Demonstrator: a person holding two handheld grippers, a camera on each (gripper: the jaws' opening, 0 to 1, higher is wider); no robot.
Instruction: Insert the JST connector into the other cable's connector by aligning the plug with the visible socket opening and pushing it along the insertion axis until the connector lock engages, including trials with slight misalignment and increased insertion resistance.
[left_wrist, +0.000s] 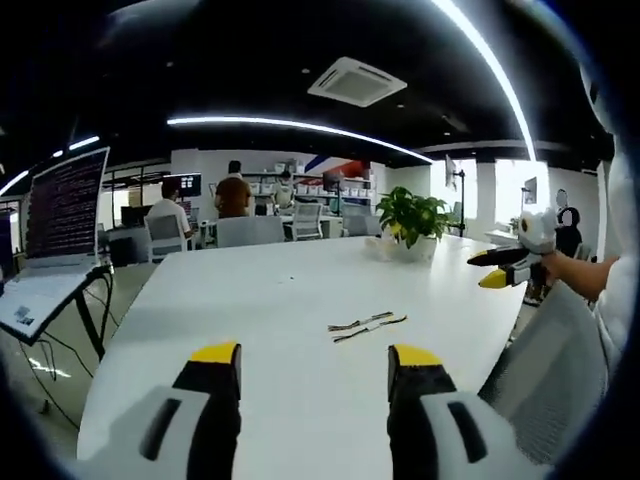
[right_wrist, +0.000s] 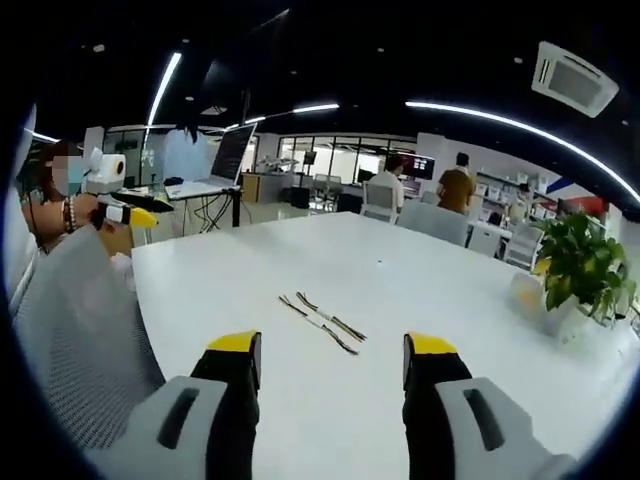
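Left gripper view and right gripper view alike: fingers (left_wrist: 215, 385) (right_wrist: 238, 375) wide apart, empty, above 2 cables (left_wrist: 366, 326) (right_wrist: 322, 322).

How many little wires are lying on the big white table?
2. Both cables lie side by side near the middle of the table: one cable nearer the plant's side, the other cable just beside it. Neither gripper touches them.

Laptop screen (left_wrist: 66, 203) shows lines of text, too small to read.
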